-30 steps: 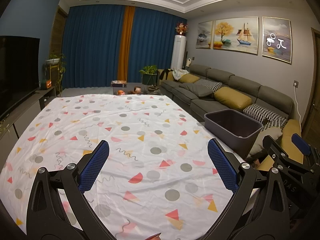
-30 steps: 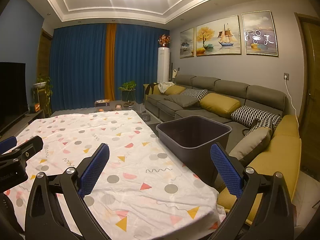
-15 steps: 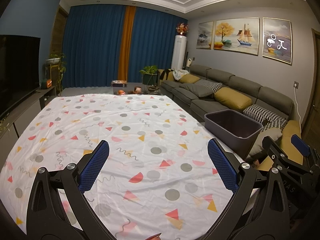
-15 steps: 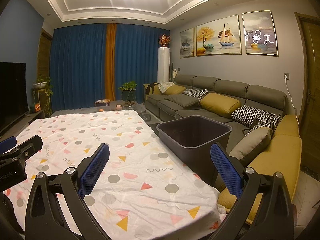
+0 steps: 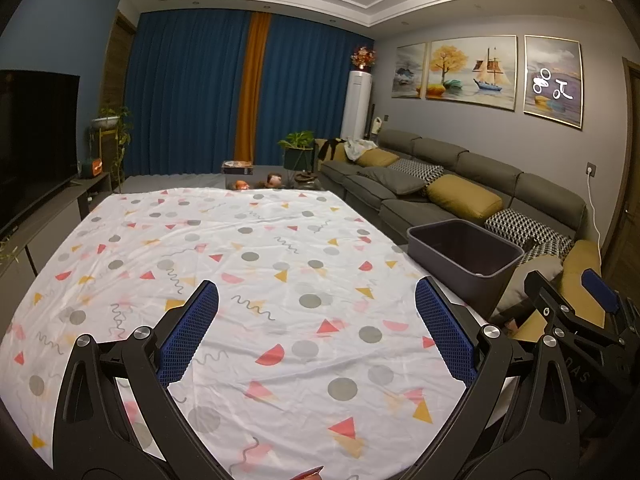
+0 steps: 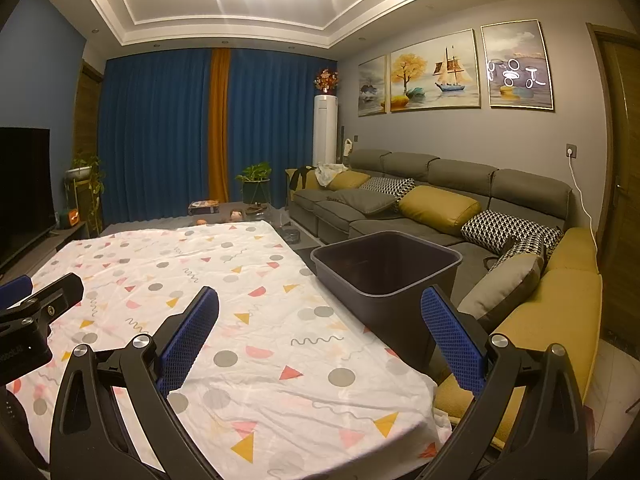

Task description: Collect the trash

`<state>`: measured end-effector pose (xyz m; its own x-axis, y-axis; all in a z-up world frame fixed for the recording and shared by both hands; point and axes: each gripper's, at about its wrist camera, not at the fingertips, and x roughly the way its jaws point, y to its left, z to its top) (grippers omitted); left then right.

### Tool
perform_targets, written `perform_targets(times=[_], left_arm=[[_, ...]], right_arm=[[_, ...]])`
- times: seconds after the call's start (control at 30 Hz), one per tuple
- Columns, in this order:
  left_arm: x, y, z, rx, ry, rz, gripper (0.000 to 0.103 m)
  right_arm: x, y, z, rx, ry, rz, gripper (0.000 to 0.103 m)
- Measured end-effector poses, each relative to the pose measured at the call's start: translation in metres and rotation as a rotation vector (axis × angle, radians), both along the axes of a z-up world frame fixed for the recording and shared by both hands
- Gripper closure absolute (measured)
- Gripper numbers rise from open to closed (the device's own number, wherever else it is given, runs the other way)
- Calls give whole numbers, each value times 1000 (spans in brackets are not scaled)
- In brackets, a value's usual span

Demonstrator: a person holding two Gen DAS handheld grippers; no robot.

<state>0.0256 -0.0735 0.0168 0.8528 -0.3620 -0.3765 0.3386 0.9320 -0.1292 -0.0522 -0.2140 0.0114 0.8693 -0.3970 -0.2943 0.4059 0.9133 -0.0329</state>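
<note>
A dark grey bin stands beside the table's right edge, between the table and the sofa; what shows of its inside is bare. My left gripper hovers open over the patterned tablecloth, nothing between its blue pads. My right gripper is open too, above the table's near right corner, with the bin just beyond its right finger. The right gripper also shows at the right edge of the left wrist view. A small red scrap peeks in at the bottom edge of the left wrist view.
A long grey sofa with yellow and patterned cushions runs along the right wall. A TV on a low cabinet stands left. A low table with small items and potted plants sit beyond the table, before blue curtains.
</note>
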Motion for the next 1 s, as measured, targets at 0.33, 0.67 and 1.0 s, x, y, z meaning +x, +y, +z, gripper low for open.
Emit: perform_targets(times=[0.33, 0.67, 1.0], left_arm=[[0, -1, 1, 2, 4, -3, 6], [0, -3, 0, 2, 3, -11, 6], [-1, -7, -4, 23, -6, -1, 11]], right_arm=[[-2, -1, 0, 3, -1, -4, 5], [-3, -2, 0, 4, -1, -4, 5], [-3, -2, 1, 6, -2, -8, 5]])
